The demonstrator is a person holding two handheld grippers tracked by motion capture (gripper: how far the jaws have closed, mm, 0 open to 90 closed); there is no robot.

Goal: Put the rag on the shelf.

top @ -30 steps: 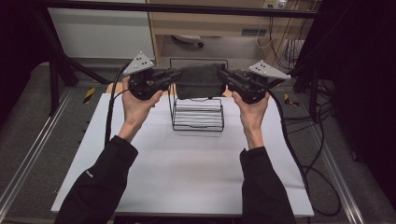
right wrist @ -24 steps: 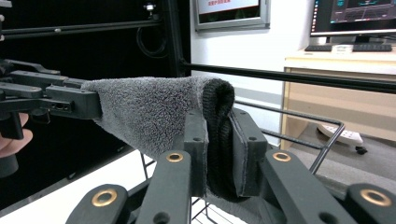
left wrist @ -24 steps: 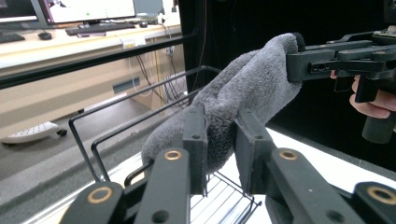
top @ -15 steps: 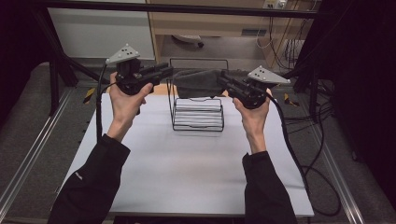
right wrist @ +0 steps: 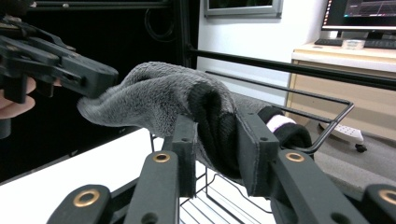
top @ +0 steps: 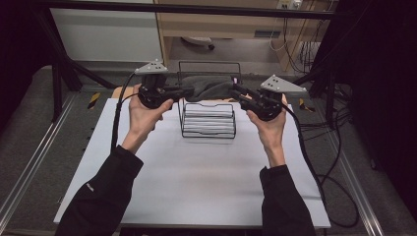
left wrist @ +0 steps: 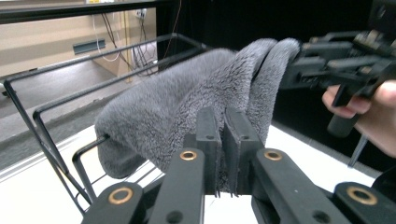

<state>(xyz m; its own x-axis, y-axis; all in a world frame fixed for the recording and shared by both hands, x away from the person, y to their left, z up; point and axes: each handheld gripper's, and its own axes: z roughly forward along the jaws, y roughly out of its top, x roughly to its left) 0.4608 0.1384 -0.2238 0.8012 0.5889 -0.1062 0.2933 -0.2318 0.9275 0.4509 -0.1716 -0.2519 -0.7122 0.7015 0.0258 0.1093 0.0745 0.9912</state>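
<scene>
A grey fluffy sock (top: 211, 87) lies draped over the top bar of a black wire rack (top: 206, 132) at the back of the white table (top: 196, 187). My left gripper (top: 189, 91) comes in from the left. Its jaws have just closed on the sock's (left wrist: 177, 98) edge, which is pinched thin between the left gripper's (left wrist: 222, 119) pads. My right gripper (top: 236, 91) is at the other end. Its jaws have just been opening a little. The thick black-lined end of the sock (right wrist: 154, 98) still fills the gap of the right gripper (right wrist: 219, 128) and touches both pads.
The rack's rear frame (top: 209, 64) rises behind the sock. Black frame posts and loose cables (top: 314, 162) lie off the table's right side. A wooden desk (top: 221, 24) stands beyond the far edge. White table surface stretches in front of the rack.
Half a second ago the left gripper had drawn out to the left and up. It has now come back in to the sock's left end. The right hand has held its place.
</scene>
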